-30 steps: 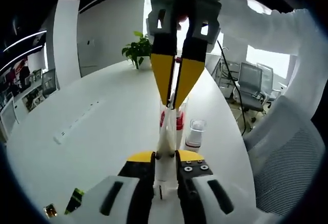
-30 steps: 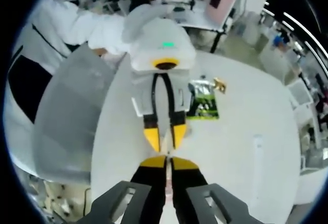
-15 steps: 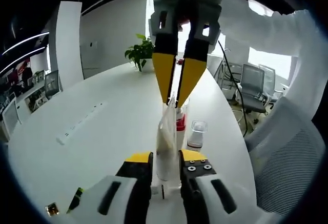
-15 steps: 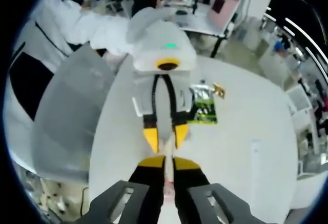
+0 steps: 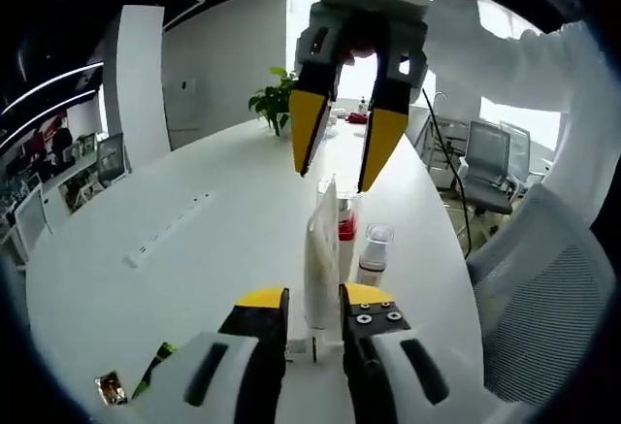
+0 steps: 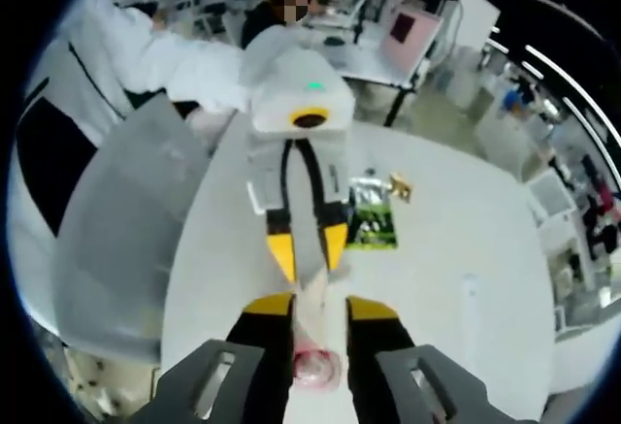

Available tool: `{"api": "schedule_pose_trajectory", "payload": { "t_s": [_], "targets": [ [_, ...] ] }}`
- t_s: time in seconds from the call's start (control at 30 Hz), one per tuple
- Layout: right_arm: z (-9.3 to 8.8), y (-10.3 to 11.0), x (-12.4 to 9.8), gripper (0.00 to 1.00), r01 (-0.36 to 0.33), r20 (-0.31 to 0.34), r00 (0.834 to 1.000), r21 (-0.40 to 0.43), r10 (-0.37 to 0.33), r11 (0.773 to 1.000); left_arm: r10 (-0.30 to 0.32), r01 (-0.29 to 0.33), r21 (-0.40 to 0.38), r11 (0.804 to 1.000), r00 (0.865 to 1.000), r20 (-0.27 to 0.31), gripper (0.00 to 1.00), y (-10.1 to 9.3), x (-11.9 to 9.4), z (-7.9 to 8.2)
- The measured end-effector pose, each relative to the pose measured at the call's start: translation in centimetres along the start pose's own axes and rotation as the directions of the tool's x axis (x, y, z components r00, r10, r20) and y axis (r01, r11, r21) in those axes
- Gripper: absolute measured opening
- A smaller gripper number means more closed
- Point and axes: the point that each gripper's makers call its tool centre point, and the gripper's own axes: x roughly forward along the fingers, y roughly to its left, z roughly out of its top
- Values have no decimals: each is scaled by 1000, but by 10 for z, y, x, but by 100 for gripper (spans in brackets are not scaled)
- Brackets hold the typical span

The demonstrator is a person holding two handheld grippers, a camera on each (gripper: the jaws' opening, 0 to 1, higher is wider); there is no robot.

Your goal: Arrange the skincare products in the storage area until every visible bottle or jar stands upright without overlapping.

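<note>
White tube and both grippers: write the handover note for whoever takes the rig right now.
Left gripper: jaws flank the white tube low down; whether they clamp it cannot be told.
Right gripper: open, above the tube's top, touching nothing.
Things: the tube is upright on the white table. Close behind it stand a red-banded bottle and a clear-capped bottle, both upright. A green sachet lies flat, apart from them.
Done: all three stand upright.
Left: probably let go of the tube and check that it stands alone, clear of the bottles.

A tube (image 5: 319,259) stands on the table (image 5: 204,249), a bottle (image 5: 372,254) just right of it, a plant (image 5: 277,104) far behind, a packet (image 6: 372,225) beyond.
</note>
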Motion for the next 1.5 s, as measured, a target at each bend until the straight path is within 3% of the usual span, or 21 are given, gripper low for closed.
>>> {"api": "schedule_pose_trajectory", "payload": {
  "t_s": [0.07,0.13,0.17,0.27,0.43,0.57,0.6,0.7,0.8,0.87,0.9,0.93,1.0,1.17,1.33,1.5],
  "targets": [
    [1,-6,-2,0,43,21,999,17,-43,999,5,-5,0,1000,1000,5,13,0,-3,1],
    [-1,-8,-5,0,58,33,998,19,-58,998,22,-22,-5,1000,1000,21,13,5,-7,3],
    [-2,-7,-7,0,57,36,998,67,-60,996,28,-28,-14,1000,999,26,13,6,-9,5],
    [0,-5,-10,0,66,62,995,104,-72,992,37,-36,-32,999,999,33,6,9,-12,5],
    [2,4,-12,0,91,90,991,116,-102,989,49,-45,-75,996,998,47,2,8,-15,4],
    [-3,9,-16,0,124,75,987,196,-141,973,73,-67,-110,992,996,49,2,6,-26,3],
    [-3,11,-18,0,126,84,986,182,-144,975,84,-79,-105,991,996,41,2,6,-30,1],
    [-4,11,-22,0,156,104,977,248,-186,956,165,-164,-71,984,986,22,2,19,-42,-4],
    [-7,18,-22,0,150,116,976,257,-185,955,197,-192,-96,977,980,43,2,28,-52,-7],
    [-11,25,-22,0,151,108,977,259,-184,954,202,-196,-118,973,978,43,2,22,-59,-9],
    [-11,24,-24,0,191,117,968,216,-220,957,214,-209,-102,973,976,36,2,18,-63,-11],
    [-11,28,-24,0,189,127,968,205,-217,960,224,-221,-87,971,974,25,2,15,-65,-13],
    [-12,35,-26,0,172,133,968,254,-210,952,236,-234,-85,969,971,19,2,12,-72,-16],
    [-17,46,-28,0,170,168,961,275,-221,946,267,-262,-102,960,963,32,10,10,-85,-21],
    [-20,51,-31,11,198,185,948,291,-258,936,285,-282,-92,955,958,16,24,2,-95,-26],
    [-21,61,-36,23,213,211,936,294,-281,932,252,-248,-120,961,968,19,28,-9,-104,-31]
  ]
}}
